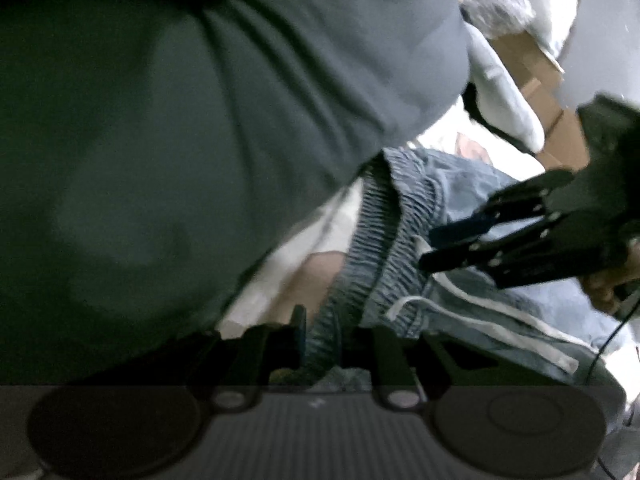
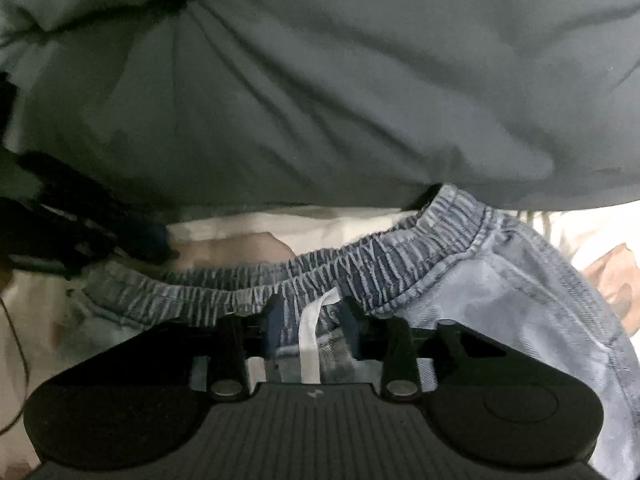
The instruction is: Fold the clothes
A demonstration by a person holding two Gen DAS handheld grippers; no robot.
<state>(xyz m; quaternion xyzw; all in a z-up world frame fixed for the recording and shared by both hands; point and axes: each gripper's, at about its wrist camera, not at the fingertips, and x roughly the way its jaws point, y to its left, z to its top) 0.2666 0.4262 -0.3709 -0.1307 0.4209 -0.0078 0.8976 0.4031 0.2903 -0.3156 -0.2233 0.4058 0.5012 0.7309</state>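
Blue denim shorts (image 2: 500, 280) with an elastic waistband (image 1: 384, 240) and a white drawstring (image 2: 310, 340) hang between both grippers, close to the person's grey sweatshirt (image 2: 320, 80). My left gripper (image 1: 320, 332) is shut on the waistband at one end. My right gripper (image 2: 310, 316) is shut on the waistband by the drawstring. The right gripper also shows in the left wrist view (image 1: 432, 248) with its fingers closed on the denim. White side stripes (image 1: 500, 312) run down the shorts.
The person's grey torso (image 1: 180, 140) fills the upper part of both views. A white cloth surface (image 1: 288, 256) lies below the shorts. A cardboard box (image 1: 536, 80) and pale fabric (image 1: 504, 92) sit at the upper right in the left wrist view.
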